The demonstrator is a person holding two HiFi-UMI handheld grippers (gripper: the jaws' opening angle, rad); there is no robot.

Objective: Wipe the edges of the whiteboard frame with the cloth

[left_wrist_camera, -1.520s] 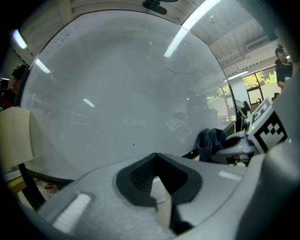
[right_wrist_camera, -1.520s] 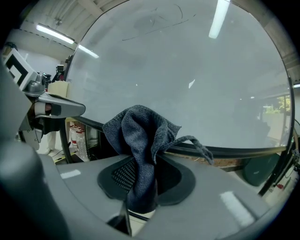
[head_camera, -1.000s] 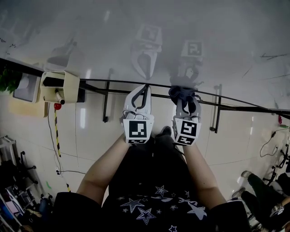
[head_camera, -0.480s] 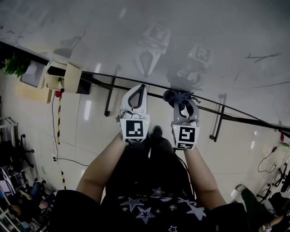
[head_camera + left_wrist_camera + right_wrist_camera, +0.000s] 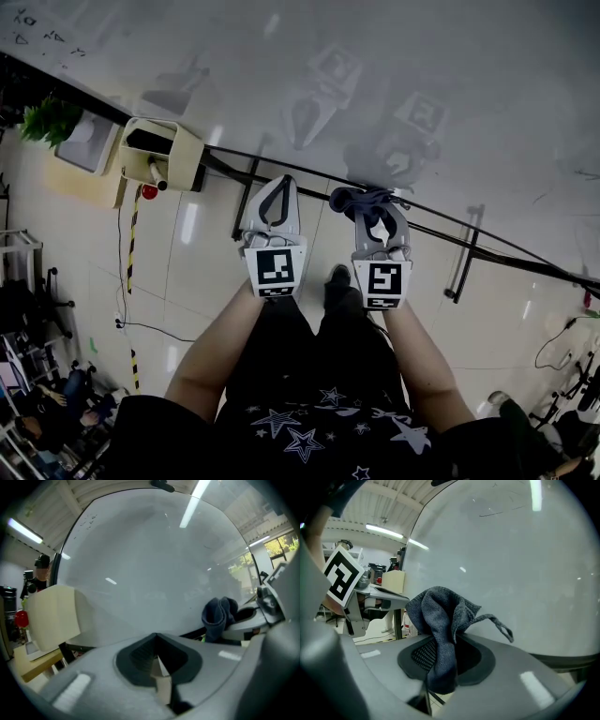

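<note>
Cloth [image 5: 440, 625] pinched in right tongs [image 5: 443, 663], weave clear close-up, dark bundle overhead

Beige box [image 5: 186, 150], plant [image 5: 52, 120], floor cable [image 5: 155, 327]

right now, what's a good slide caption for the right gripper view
Dark grey cloth bunched in the shut right tool, facing the whiteboard.

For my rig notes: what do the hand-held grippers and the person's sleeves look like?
The left hand-held gripper and right hand-held gripper are light grey shells with dark ribbed pads and a white cube of black square markers. The person wears a dark starred top with short sleeves.
</note>
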